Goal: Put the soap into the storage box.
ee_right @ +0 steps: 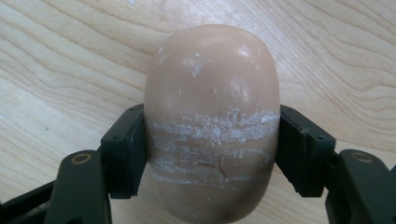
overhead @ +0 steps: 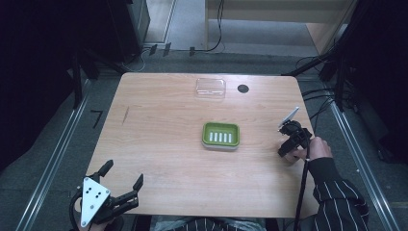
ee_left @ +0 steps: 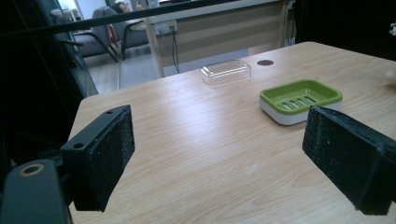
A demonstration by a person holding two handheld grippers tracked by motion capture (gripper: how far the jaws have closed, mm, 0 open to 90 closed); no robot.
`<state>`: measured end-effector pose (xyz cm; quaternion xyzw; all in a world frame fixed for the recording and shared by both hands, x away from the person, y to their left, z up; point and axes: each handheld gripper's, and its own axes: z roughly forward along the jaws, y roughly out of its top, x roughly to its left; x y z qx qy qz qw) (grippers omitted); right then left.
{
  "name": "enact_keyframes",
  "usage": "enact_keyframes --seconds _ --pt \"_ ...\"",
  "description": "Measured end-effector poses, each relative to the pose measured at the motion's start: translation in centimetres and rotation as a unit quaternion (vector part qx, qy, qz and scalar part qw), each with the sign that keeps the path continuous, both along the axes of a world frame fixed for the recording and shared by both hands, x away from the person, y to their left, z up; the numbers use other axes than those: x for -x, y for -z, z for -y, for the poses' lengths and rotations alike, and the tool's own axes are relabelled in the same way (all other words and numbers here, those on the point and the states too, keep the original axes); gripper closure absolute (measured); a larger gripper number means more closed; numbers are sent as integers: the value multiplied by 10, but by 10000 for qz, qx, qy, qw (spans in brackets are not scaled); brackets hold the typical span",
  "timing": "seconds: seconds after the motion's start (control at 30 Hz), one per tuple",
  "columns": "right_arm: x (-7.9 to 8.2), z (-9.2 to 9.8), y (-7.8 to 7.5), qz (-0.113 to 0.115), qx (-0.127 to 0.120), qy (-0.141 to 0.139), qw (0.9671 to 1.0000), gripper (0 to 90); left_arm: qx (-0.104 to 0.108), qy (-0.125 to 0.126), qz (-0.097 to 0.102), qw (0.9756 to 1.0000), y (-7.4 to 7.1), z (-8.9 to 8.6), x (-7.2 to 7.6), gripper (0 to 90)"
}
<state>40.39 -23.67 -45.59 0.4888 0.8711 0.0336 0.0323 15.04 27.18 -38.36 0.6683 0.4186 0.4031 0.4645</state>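
Gripping soap bar (ee_right: 212, 126) between right gripper (ee_right: 212, 154) jaws, on table (ee_right: 56, 60) | left gripper (ee_left: 224, 158) jaws wide

Wooden table (overhead: 159, 144): green soap dish (overhead: 221, 135), clear lid (overhead: 210, 88), soap (ee_right: 212, 121).

left gripper (overhead: 122, 177) spread, right gripper (ee_right: 212, 149) clamped — pointing down

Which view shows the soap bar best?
The right gripper view: the soap bar is close up, pinched between the right claw's pads over the table, with whitish scuff lines clear on its surface. In the high view the hand and claw hide it. The left gripper view has at most a pale sliver at its right edge.
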Motion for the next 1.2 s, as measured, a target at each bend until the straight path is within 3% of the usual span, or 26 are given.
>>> enact_keyframes --seconds 0.9,1.2 --pt "11 -40 -15 15 -125 -773 9969 334 -34 11 -8 10000 0 1 -1 96" --pt "10 -51 -26 178 -157 -950 9952 334 -35 12 -9 10000 0 1 -1 96"
